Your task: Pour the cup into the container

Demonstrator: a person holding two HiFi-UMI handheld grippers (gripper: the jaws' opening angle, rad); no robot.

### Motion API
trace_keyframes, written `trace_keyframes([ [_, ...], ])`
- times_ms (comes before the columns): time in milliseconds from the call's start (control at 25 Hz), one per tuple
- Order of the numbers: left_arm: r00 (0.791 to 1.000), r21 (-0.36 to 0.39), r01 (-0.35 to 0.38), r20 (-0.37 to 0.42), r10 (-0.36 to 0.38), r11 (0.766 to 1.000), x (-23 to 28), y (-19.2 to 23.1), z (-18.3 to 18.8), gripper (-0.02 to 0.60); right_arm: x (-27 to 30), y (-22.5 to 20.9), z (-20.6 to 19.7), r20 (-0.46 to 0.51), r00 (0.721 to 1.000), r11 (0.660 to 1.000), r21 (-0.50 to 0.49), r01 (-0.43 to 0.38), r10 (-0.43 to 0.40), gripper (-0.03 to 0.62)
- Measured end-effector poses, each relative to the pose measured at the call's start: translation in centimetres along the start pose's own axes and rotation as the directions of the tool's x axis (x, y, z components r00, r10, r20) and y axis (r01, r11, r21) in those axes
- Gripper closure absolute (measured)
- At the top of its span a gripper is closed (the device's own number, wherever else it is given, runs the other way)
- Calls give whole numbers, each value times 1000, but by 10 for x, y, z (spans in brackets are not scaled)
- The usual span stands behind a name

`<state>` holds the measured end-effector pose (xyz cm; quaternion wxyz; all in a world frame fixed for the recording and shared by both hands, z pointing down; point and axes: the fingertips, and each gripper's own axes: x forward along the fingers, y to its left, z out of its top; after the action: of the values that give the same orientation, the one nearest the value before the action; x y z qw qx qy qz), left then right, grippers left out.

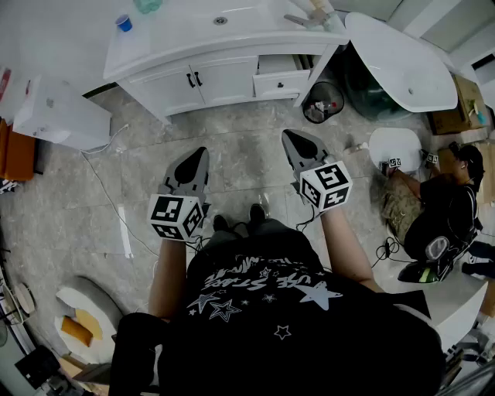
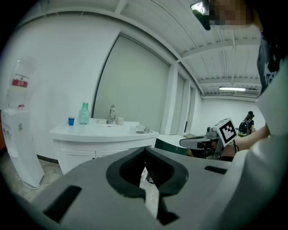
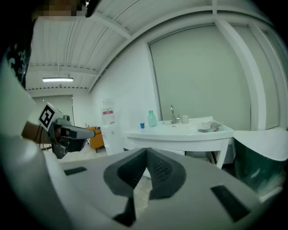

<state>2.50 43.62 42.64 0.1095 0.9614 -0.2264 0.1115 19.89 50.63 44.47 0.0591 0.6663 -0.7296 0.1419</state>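
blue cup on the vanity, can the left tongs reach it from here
Probably not yet: open floor separates the left tongs from the blue cup on the vanity, though nothing blocks the way.

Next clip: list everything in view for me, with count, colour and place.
vanity: 1, white, on the floor ahead
cup: 1, blue, on the vanity's left end
bottle: 1, green, on the vanity beside the cup
tap: 1, metal, on the vanity right of the bottle
dispenser: 1, white, on the floor left of the vanity
bin: 1, dark, by the vanity's right end
tub: 1, white, right of the vanity
second person: 1, in black, low on the floor at far right
left tongs: 1, grey, shut, empty, held over the floor
right tongs: 1, grey, shut, empty, held over the floor
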Motion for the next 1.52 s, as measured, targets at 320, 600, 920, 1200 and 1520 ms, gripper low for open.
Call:
trace_keyframes([
  [320, 999, 8, -31, -23, 31, 999, -9, 15, -8, 572, 6, 4, 10, 26, 1000, 1000, -15, 1, -1, 589],
  [600, 995, -12, -95, -16, 95, 995, -9, 22, -13, 572, 20, -5, 7, 25, 999, 999, -22, -45, 45, 588],
  [920, 974, -91, -228, -5, 228, 970, -36, 43, -28, 572, 40, -8, 7, 30, 993, 993, 19, -113, 113, 588],
  [1200, 956, -112, -289, 9, 292, 951, -51, 72, -30, 572, 79, 10, 8, 15, 984, 984, 1, -180, 180, 378],
  [1520, 963, -143, -269, -2, 271, 953, -30, 128, -35, 572, 130, 11, 15, -15, 987, 987, -7, -158, 158, 279],
])
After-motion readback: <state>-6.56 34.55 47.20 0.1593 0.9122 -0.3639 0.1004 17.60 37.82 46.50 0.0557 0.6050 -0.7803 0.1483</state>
